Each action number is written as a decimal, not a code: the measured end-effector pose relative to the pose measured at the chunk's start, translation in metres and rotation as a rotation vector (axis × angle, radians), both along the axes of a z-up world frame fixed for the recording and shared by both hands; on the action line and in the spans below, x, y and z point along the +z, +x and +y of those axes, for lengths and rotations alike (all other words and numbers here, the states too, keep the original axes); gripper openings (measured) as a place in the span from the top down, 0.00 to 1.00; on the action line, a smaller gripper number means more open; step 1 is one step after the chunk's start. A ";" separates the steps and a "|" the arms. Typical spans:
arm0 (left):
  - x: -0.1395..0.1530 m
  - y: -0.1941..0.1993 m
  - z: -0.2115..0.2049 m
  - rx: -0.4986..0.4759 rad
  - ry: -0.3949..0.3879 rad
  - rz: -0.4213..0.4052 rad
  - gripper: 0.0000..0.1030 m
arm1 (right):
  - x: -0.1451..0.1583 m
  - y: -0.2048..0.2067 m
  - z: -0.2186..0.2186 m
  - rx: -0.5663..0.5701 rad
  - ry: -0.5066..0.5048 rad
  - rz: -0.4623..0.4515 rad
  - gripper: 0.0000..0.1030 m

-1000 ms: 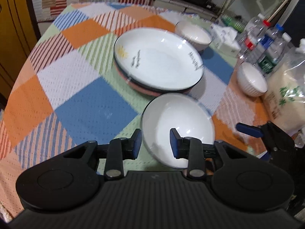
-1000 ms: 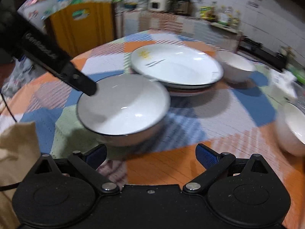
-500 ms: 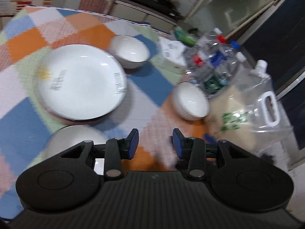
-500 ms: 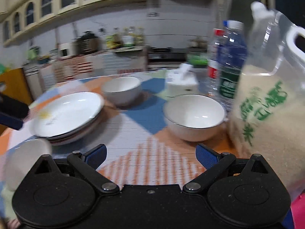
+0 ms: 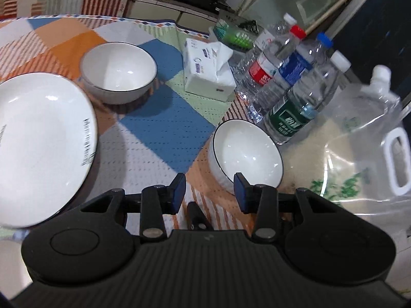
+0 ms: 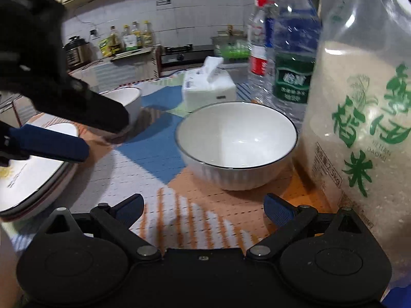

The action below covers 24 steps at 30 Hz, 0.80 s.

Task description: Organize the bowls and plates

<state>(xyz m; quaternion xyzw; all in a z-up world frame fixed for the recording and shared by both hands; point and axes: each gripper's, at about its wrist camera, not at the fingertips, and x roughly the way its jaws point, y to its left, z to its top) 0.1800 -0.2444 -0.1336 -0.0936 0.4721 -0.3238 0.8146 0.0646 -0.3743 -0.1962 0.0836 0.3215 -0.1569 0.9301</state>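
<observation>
A white ribbed bowl [image 6: 236, 143] with a dark rim sits on the patchwork cloth just ahead of my right gripper [image 6: 203, 209], which is wide open and empty. The same bowl [image 5: 245, 155] lies right in front of my left gripper [image 5: 209, 192], which is open a little and empty. A second white bowl [image 5: 118, 73] stands farther back. A stack of white plates [image 5: 43, 143] lies at the left, and shows low left in the right wrist view [image 6: 33, 179]. The left gripper's fingers [image 6: 51, 142] hover over those plates.
A big bag of rice [image 6: 359, 118] stands close on the bowl's right. Water bottles [image 5: 290, 97] crowd behind the bowl. A tissue pack [image 5: 208, 74] sits beyond. A third white bowl's edge shows at the bottom left [image 5: 10, 261].
Both grippers swung right, away from the near bowl by the plates, and now face the bowl beside the bottles and rice bag. The left jaws have opened slightly.
</observation>
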 end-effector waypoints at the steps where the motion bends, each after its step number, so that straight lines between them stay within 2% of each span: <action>1: -0.005 0.004 -0.006 -0.009 0.001 0.020 0.60 | -0.002 0.001 -0.003 -0.004 0.005 0.004 0.02; 4: -0.019 0.016 -0.021 0.013 -0.015 0.124 0.60 | -0.009 0.003 -0.012 -0.010 0.028 0.013 0.03; 6: -0.023 0.017 -0.030 0.004 -0.006 0.115 0.60 | -0.011 0.003 -0.013 -0.013 0.040 0.013 0.03; 9: -0.029 0.021 -0.047 -0.012 0.058 0.085 0.60 | -0.010 0.005 -0.013 -0.007 0.037 0.011 0.03; 12: -0.034 0.029 -0.050 0.011 0.084 0.087 0.62 | -0.011 0.008 -0.017 0.000 0.053 -0.004 0.03; 17: -0.040 0.043 -0.049 -0.012 0.063 0.112 0.64 | -0.012 0.009 -0.017 0.006 0.052 -0.007 0.03; 21: -0.049 0.053 -0.061 -0.062 0.083 0.148 0.67 | -0.012 0.012 -0.016 0.003 0.051 -0.009 0.03; 23: -0.051 0.058 -0.065 -0.056 0.082 0.161 0.73 | -0.014 0.015 -0.016 -0.001 0.046 -0.010 0.02; 24: -0.051 0.059 -0.064 -0.059 0.060 0.176 0.84 | -0.014 0.016 -0.015 0.002 0.039 -0.010 0.02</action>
